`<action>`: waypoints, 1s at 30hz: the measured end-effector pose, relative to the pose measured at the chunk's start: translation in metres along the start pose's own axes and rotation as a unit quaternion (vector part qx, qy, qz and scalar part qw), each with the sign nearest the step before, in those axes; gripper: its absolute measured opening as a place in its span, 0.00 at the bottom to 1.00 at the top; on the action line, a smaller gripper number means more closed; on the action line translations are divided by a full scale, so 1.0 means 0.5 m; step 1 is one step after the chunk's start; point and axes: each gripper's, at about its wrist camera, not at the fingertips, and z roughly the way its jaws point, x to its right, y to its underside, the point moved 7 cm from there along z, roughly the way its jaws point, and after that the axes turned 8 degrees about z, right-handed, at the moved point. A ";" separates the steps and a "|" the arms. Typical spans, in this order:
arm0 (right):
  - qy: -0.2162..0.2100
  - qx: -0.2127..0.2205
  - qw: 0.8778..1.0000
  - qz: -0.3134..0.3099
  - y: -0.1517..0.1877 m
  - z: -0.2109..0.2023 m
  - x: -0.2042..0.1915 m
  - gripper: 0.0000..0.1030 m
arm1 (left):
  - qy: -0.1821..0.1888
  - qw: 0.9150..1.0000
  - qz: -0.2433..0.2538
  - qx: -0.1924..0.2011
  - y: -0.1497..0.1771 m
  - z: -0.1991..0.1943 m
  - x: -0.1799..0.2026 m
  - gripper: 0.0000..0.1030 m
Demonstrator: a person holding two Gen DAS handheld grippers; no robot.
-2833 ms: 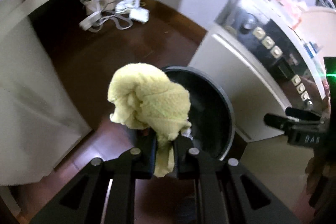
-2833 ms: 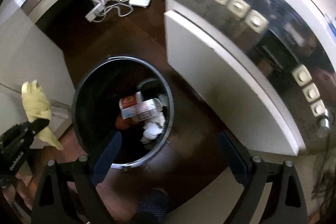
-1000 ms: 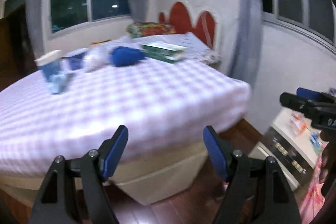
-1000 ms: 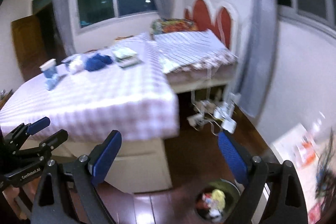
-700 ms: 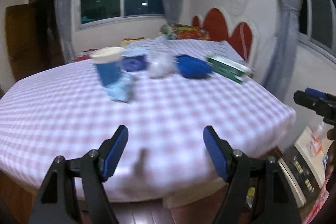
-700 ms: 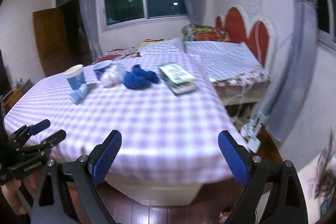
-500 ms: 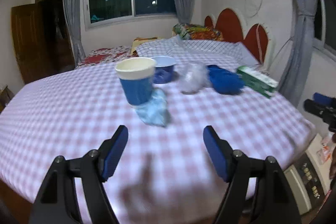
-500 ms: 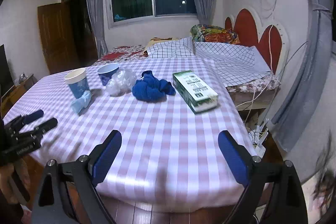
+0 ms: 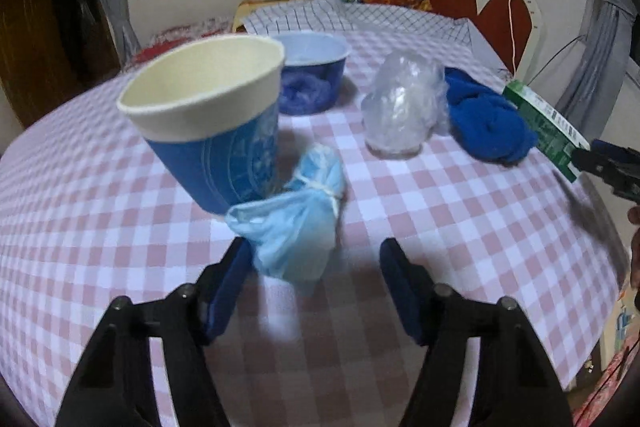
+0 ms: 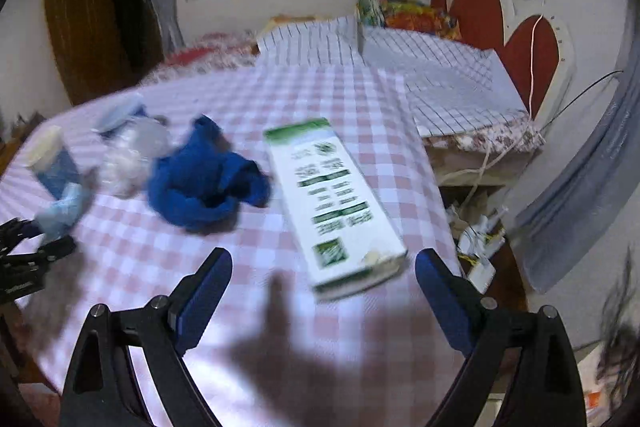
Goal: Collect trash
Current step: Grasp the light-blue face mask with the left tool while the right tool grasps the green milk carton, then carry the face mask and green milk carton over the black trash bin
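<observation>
1. The table (image 9: pixel 460 227), under a pink-and-white checked cloth, fills the near half of both views; a bed (image 10: pixel 440 75) with a grid-pattern cover lies beyond it.
2. A green-and-white carton (image 10: pixel 336 203) lies flat at the table's right side, its near end between the blue pads of the right tongs (image 10: pixel 323 283), which stand wide with nothing gripped.
3. A crumpled dark blue cloth (image 10: pixel 204 183) lies just left of the carton.
4. A blue paper cup (image 9: pixel 212 123) with a cream rim stands upright near the left; a low blue bowl (image 9: pixel 316 67) sits behind it.
5. A clear plastic wad (image 9: pixel 400 107) rests between the bowl and the cloth.
6. A light blue tied bag (image 9: pixel 296 231) touches the cup's base. It sits at the left pad of the left tongs (image 9: pixel 314 267), whose jaws have just been narrowing but remain apart, not pressing it.
</observation>
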 end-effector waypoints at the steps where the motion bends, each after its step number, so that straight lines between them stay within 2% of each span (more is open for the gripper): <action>1: 0.002 -0.008 1.000 -0.002 -0.001 0.013 0.003 0.91 | 0.001 1.000 0.005 0.001 -0.001 -0.002 0.003 0.60; 3: -0.002 -0.020 1.000 -0.006 0.000 0.032 0.006 0.91 | 0.004 1.000 0.009 -0.001 -0.007 0.002 0.010 0.49; 4: -0.004 -0.024 1.000 -0.006 0.003 0.036 0.008 0.83 | 0.007 1.000 0.010 -0.001 -0.009 0.000 0.012 0.42; 5: -0.006 -0.030 1.000 -0.006 0.009 0.040 0.010 0.64 | 0.007 1.000 0.012 0.000 -0.010 -0.004 0.015 0.24; 6: -0.010 -0.033 0.999 -0.008 0.016 0.040 0.010 0.59 | 0.003 1.000 0.018 0.001 -0.010 -0.006 0.018 0.20; 9: -0.017 -0.021 1.000 -0.009 0.034 0.016 0.009 0.58 | 0.015 1.000 0.018 0.016 -0.010 -0.013 0.027 0.12; 14: -0.013 0.006 1.000 -0.018 0.071 -0.034 0.003 0.56 | 0.031 0.996 0.018 0.076 0.003 -0.071 0.045 0.09; 23: -0.014 0.062 0.998 -0.002 0.141 -0.171 0.022 0.56 | 0.082 0.987 0.014 0.139 0.033 -0.178 0.103 0.08; 30: 0.012 0.103 0.994 0.038 0.240 -0.299 0.113 0.56 | 0.099 0.979 0.047 0.170 0.055 -0.234 0.216 0.08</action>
